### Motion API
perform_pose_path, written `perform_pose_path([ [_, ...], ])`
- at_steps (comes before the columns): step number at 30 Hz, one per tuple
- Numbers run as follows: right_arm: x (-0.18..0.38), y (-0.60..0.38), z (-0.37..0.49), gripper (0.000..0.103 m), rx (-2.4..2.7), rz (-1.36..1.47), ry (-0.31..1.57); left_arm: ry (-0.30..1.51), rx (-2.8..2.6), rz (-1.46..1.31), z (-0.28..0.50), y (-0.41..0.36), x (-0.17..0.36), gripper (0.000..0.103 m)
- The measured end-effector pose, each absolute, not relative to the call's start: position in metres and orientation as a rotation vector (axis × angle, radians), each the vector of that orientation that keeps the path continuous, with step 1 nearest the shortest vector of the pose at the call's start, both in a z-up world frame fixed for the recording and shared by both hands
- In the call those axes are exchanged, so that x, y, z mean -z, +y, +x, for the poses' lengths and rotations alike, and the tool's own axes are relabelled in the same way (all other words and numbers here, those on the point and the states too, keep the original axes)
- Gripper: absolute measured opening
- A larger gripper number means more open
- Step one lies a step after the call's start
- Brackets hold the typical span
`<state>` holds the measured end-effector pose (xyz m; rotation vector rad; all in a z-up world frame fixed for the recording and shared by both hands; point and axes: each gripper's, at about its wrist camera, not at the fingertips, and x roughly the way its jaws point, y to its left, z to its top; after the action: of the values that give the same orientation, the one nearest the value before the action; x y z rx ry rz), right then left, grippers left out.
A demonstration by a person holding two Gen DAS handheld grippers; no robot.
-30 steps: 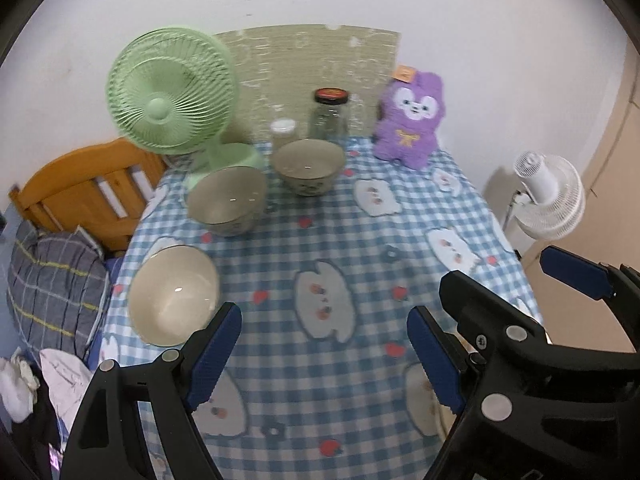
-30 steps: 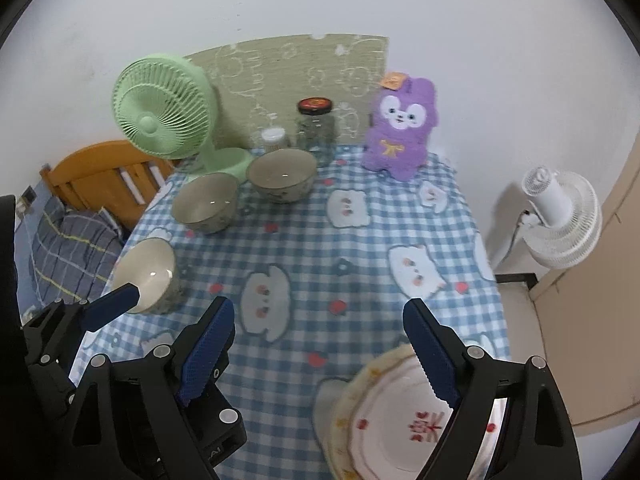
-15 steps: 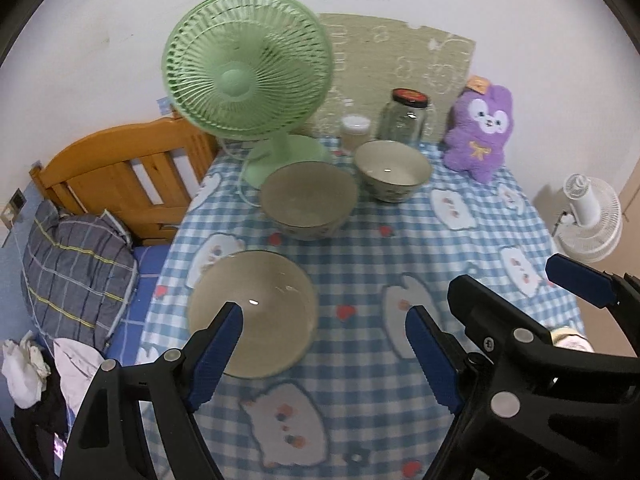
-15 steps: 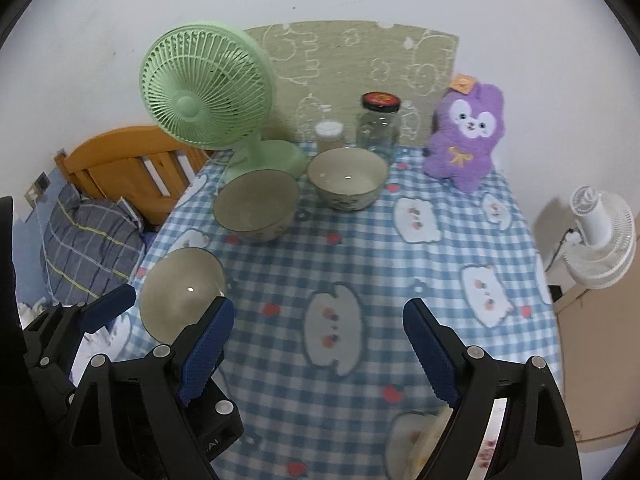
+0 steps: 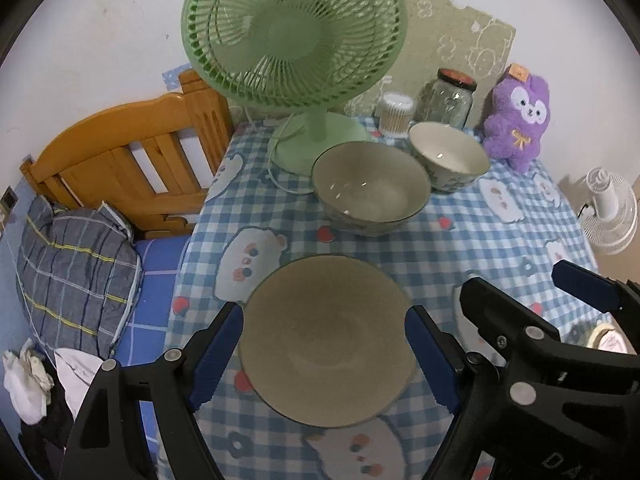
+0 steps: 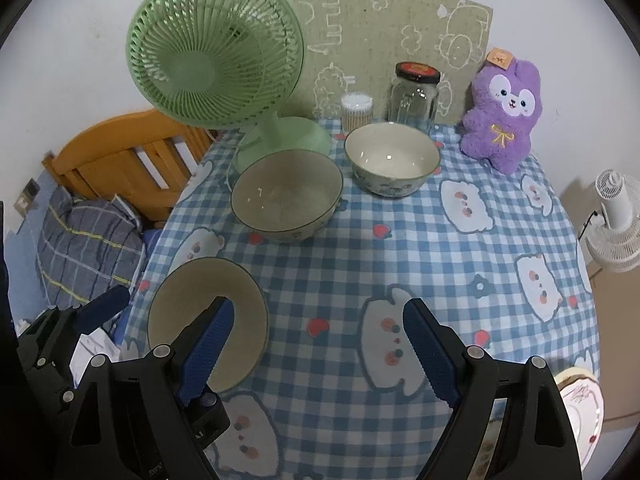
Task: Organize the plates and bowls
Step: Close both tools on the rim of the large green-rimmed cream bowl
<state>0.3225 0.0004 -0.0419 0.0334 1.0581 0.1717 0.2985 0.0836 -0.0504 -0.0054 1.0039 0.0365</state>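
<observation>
Three bowls stand on the checked tablecloth [image 5: 460, 240]. The nearest bowl [image 5: 326, 340] [image 6: 192, 292] lies below and between the blue pads of my left gripper [image 5: 324, 356], which is open; the pads flank its rim, and I cannot tell if they touch it. A second bowl [image 5: 372, 188] [image 6: 286, 196] sits behind it, and a paler third bowl [image 5: 450, 160] [image 6: 392, 156] stands further back. My right gripper [image 6: 320, 348] is open over bare cloth, with its left finger overlapping the near bowl. A patterned plate [image 6: 580, 412] [image 5: 610, 338] peeks in at the table's near right corner.
A green fan [image 5: 296, 32] stands at the back left, close behind the middle bowl. A glass jar [image 5: 452, 98], a swab tub [image 5: 396, 114] and a purple plush [image 5: 518, 120] line the wall. A wooden headboard [image 5: 120, 160] and pillow [image 5: 72, 272] lie left; a white fan [image 5: 612, 212] stands right.
Both grippers have moved forward, left and lower over the table. The near bowl now lies between the left gripper's pads. The plate has slid to the right view's lower right edge.
</observation>
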Motion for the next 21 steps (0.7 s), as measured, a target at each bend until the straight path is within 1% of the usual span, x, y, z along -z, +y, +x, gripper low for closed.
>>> perform_pose_path([
  [4, 0.056, 0.013, 0.328, 0.086, -0.167, 0.054, 1.085, 1.021, -0.020, 0.006, 0.305, 0.096, 0.062, 0.082],
  [7, 0.065, 0.022, 0.330, 0.079, -0.170, 0.057, 1.101, 1.035, -0.019, 0.023, 0.307, 0.099, 0.070, 0.078],
  [9, 0.070, 0.025, 0.331, 0.071, -0.163, 0.049, 1.111, 1.049, -0.023, 0.033, 0.308, 0.100, 0.076, 0.071],
  [13, 0.082, 0.030, 0.334, 0.063, -0.156, 0.053, 1.143, 1.075, -0.058, 0.026, 0.311, 0.113, 0.086, 0.068],
  [15, 0.088, 0.031, 0.335, 0.057, -0.156, 0.059, 1.161, 1.096, -0.063, 0.017, 0.314, 0.117, 0.092, 0.062],
  [17, 0.094, 0.034, 0.337, 0.054, -0.156, 0.058, 1.178, 1.118, -0.063, 0.013, 0.316, 0.122, 0.099, 0.061],
  [19, 0.099, 0.037, 0.339, 0.051, -0.154, 0.055, 1.191, 1.127, -0.055, 0.011, 0.317, 0.123, 0.104, 0.057],
  [20, 0.101, 0.038, 0.339, 0.050, -0.153, 0.054, 1.196, 1.133, -0.048, 0.010, 0.318, 0.123, 0.106, 0.053],
  [21, 0.103, 0.039, 0.339, 0.049, -0.154, 0.054, 1.201, 1.137, -0.040, 0.011, 0.318, 0.123, 0.108, 0.050],
])
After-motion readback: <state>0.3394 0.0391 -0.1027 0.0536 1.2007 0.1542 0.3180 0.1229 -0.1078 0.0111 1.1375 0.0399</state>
